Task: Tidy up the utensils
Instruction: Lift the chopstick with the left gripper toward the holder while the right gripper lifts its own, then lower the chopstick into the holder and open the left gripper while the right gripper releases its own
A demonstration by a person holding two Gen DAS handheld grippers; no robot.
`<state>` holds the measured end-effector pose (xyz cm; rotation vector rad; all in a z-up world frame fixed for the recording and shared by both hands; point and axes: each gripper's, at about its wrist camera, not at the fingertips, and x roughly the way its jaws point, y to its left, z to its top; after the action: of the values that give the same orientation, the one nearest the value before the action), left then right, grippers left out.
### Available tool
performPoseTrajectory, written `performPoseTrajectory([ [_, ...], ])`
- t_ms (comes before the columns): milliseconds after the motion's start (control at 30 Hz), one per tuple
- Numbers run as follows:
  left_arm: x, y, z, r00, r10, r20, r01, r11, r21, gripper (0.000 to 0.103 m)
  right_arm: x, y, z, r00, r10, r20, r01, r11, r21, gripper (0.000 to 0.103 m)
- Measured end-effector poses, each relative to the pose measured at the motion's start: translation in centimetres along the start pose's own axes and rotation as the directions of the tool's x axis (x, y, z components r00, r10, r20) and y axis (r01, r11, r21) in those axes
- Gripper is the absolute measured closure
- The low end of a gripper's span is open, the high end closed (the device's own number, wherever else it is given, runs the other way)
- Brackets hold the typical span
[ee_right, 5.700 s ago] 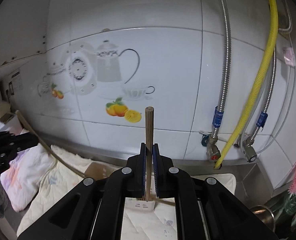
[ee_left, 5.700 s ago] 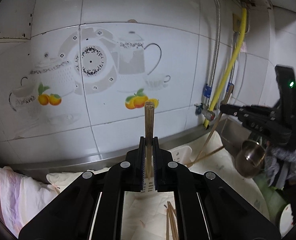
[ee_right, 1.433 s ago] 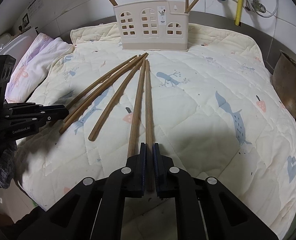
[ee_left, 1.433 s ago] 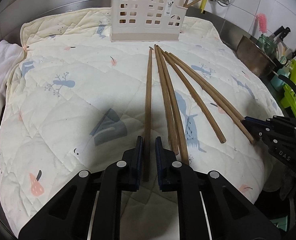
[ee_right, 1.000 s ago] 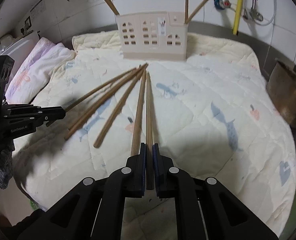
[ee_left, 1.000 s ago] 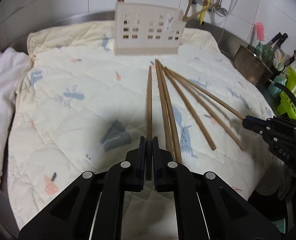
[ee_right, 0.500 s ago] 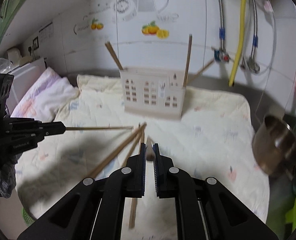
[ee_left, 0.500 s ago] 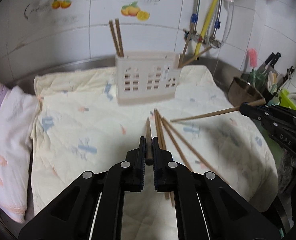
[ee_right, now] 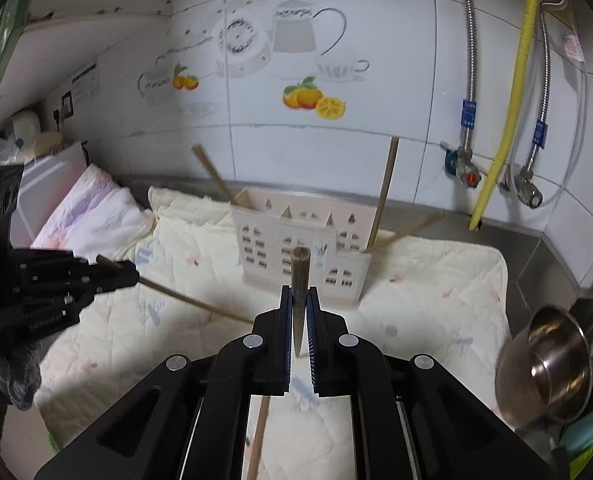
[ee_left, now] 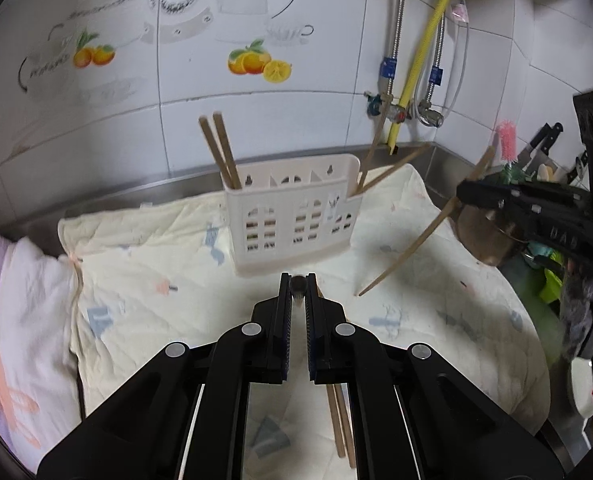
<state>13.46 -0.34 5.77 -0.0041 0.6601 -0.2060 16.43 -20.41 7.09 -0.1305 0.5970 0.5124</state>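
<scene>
Chopsticks were thin brown wood: one clamped end-on in the left gripper [ee_left: 297,289], another [ee_right: 299,276] pinched in the right gripper [ee_right: 299,300], both above the quilted cloth [ee_left: 436,312]. Cream holder [ee_left: 292,224] stood ahead, four sticks leaning in its end slots; steel pot [ee_right: 544,364] at right. Loose sticks [ee_left: 340,424] on the cloth were mostly hidden behind the gripper body.

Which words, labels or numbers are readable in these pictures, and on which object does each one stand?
"DA": raised letters on the right tool, the rest blurred.
Raised lettering on the left tool: too blurred to read.
Sticker on the utensil holder: too small.
Wall label: unreadable.
</scene>
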Motion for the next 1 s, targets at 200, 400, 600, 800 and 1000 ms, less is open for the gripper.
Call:
performPoseTrajectory([
  [200, -0.8, -0.2, 3.4, 0.999, -0.003, 0.037, 0.002, 1.000, 0.024, 0.098, -0.2, -1.7, 4.1, 1.000, 0.004, 0.024, -0.005, 1.000, 0.021, 0.096],
  [400, -2.4, -0.2, 7.3, 0.995, -0.007, 0.101, 0.004, 0.999, 0.035, 0.098, -0.5, -3.2, 8.0, 0.998, -0.027, 0.061, 0.025, 0.999, 0.032, 0.096],
  [600, -3.5, -0.6, 11.3, 0.986, -0.003, 0.169, -0.005, 0.999, 0.050, 0.098, -0.4, -4.1, 10.6, 0.994, -0.053, 0.094, 0.049, 0.998, 0.044, 0.096],
  [800, -3.7, 0.2, 14.4, 0.969, 0.042, 0.245, -0.050, 0.998, 0.025, 0.098, 1.0, -4.3, 11.8, 0.993, -0.066, 0.094, 0.063, 0.997, 0.037, 0.096],
  [1000, -2.1, 2.1, 15.7, 0.957, 0.090, 0.274, -0.079, 0.996, -0.051, 0.098, 2.9, -4.3, 11.9, 0.995, -0.072, 0.067, 0.070, 0.997, 0.027, 0.096],
])
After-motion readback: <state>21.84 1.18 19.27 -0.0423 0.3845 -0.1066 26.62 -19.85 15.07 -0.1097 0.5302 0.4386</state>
